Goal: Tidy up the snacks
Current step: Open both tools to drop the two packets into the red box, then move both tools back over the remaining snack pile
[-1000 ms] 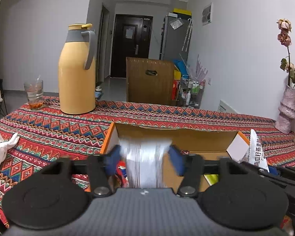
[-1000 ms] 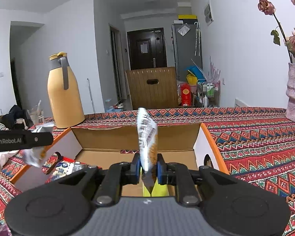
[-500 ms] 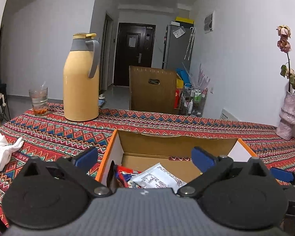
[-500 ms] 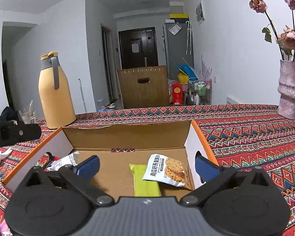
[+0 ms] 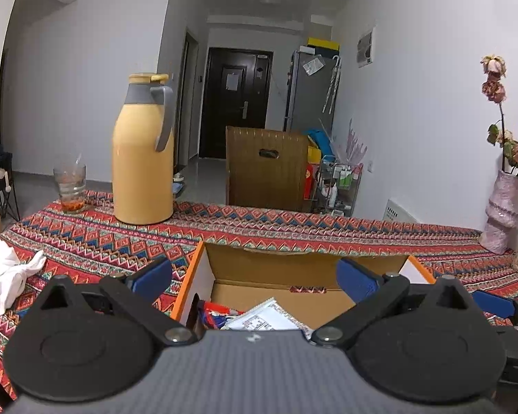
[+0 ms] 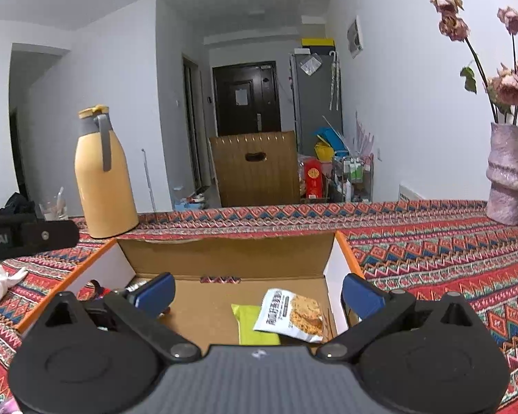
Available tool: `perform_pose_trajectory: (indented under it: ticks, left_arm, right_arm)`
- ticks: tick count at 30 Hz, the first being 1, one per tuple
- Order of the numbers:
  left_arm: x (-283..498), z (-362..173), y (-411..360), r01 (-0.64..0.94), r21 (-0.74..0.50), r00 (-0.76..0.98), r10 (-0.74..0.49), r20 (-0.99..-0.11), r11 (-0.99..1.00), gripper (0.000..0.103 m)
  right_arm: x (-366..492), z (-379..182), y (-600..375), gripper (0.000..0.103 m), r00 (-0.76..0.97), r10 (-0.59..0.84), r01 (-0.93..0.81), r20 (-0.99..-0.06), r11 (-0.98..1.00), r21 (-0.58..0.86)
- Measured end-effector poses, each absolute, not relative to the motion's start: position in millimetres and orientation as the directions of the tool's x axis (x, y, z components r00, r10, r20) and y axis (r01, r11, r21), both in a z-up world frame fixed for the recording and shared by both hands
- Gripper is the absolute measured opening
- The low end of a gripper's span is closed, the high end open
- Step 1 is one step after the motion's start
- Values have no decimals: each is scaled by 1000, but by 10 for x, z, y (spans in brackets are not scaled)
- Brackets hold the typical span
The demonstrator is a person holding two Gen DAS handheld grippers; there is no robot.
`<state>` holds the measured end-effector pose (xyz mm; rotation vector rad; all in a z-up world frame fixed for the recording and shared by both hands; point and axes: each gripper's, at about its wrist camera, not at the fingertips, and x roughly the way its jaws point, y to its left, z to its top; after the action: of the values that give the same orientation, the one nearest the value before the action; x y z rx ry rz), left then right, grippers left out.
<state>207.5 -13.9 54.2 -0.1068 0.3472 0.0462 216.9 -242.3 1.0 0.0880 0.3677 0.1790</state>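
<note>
Inside the cardboard box (image 6: 224,252) on the worktop (image 6: 431,241), a white snack packet (image 6: 291,314) overlaps a green one (image 6: 250,324); left claw (image 5: 253,277) and right claw (image 6: 257,291) both gape, empty.

**Box mid-table, snacks inside**

Cardboard box (image 6: 224,255) sits on the tablecloth (image 6: 431,258), w/ thermos (image 5: 143,158) behind it to the left & drinking glass (image 5: 69,186) left of the thermos. Vase (image 6: 507,176) stands far right, well apart from box. Cloth wad (image 5: 7,276) lies on table left of box. In box: biscuit packet (image 6: 293,314) at right end, overlapping flat pouch (image 6: 253,324) to its left; printed packet (image 5: 269,317) at left end. Chair (image 5: 267,169) behind table.
</note>
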Motion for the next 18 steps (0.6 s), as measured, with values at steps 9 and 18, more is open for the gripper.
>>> perform_pose_trajectory:
  ticks: [9, 18]
  left_arm:
    - [1747, 672, -104, -60, -89, 950, 29, -312, 994, 103]
    - [1287, 682, -109, -18, -87, 955, -8, -296, 996, 103]
  right_arm:
    - [1921, 170, -2418, 103, 930, 187, -165, -317, 982, 97]
    - [1453, 145, -2500, 103, 924, 193, -163, -331, 980, 117]
